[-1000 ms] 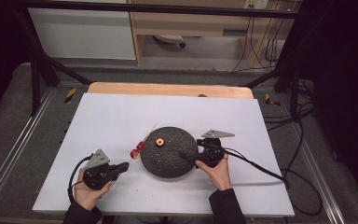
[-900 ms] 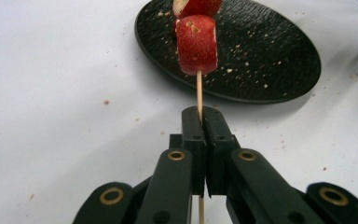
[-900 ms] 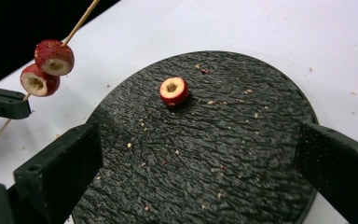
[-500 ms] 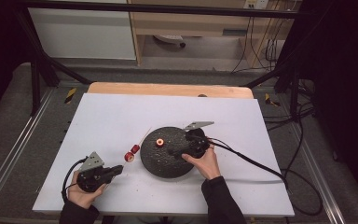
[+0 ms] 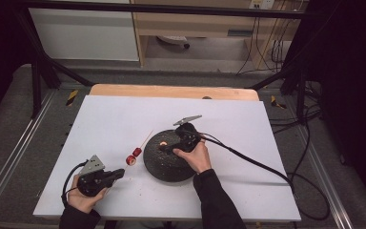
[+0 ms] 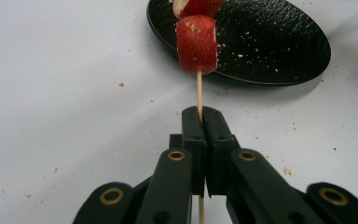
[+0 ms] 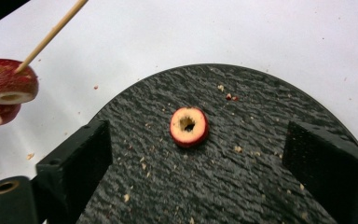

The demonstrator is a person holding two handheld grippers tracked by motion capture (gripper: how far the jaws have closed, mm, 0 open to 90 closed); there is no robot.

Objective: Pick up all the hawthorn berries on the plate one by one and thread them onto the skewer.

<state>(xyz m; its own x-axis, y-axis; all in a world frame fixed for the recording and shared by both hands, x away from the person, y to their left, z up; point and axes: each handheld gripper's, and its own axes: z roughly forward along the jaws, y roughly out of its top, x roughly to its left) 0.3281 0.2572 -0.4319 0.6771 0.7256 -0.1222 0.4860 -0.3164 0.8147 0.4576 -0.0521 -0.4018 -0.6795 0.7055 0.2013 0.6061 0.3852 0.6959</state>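
My left gripper (image 5: 120, 172) (image 6: 201, 114) is shut on the lower end of a thin wooden skewer (image 6: 199, 88) (image 5: 145, 140). Two red fruit slices (image 6: 196, 44) (image 5: 133, 157) are threaded on the skewer, which slants up beside a black plate (image 5: 171, 169). One more red-skinned slice with a hole in its middle (image 7: 189, 126) (image 5: 163, 143) lies flat on the plate (image 7: 242, 186). My right gripper (image 7: 199, 140) (image 5: 168, 148) hovers over it. Its jaws have just been closing a little but stand wide apart, with the slice between them and untouched.
The plate sits on a white table sheet (image 5: 109, 119) strewn with small crumbs. A wooden board edge (image 5: 171, 90) runs along the far side. The right gripper's cable (image 5: 252, 162) trails off to the right across the sheet.
My right gripper has moved left from the plate's right rim to above the loose slice. The left gripper with the skewer has barely shifted.
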